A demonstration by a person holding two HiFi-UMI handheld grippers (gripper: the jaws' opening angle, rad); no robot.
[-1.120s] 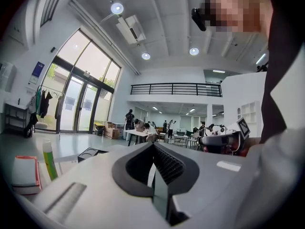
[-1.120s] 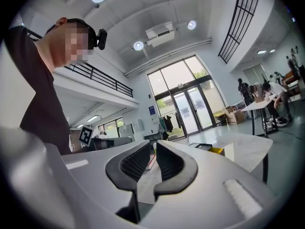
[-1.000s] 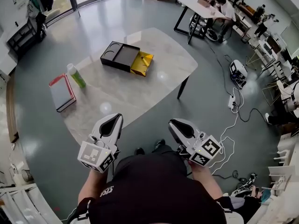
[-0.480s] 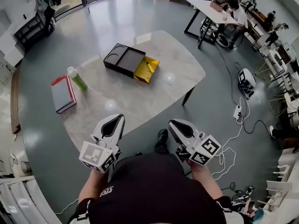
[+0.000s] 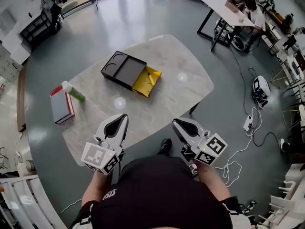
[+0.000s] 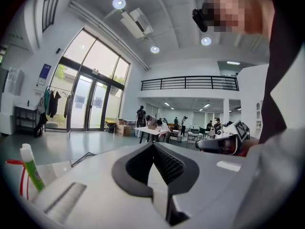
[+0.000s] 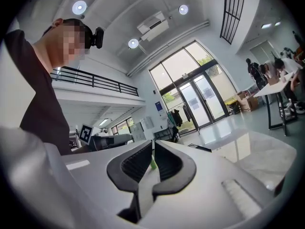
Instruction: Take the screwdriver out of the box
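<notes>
The pale stone table (image 5: 181, 56) now fills the middle of the head view. Its near edge sits under the hands, where a second ago bare floor lay between, so the person (image 5: 157, 194), in a dark top, has walked up to it. The left gripper (image 5: 121, 120) and the right gripper (image 5: 177, 124) are carried side by side, pointing forward over the near edge, well apart from the work. The left one's jaws are pressed together on nothing. The right one's jaws have just been closing and stand clenched to a slit, with nothing held. A sliver of green shows through the slit and seems to be something far beyond. Toward the far side of the table lies the black box (image 5: 123, 67), and its place on the table is unchanged. Off to its left, a red book (image 5: 60, 106) lies with a green bottle (image 5: 74, 92) just beside it. The box's yellow tray (image 5: 142, 85) is slid out toward the right. The screwdriver (image 5: 150, 77) lies in that tray, untouched. The approach looks nearly done, but the task itself has not begun: a gripper has yet to reach across, open, and close on the screwdriver.
</notes>
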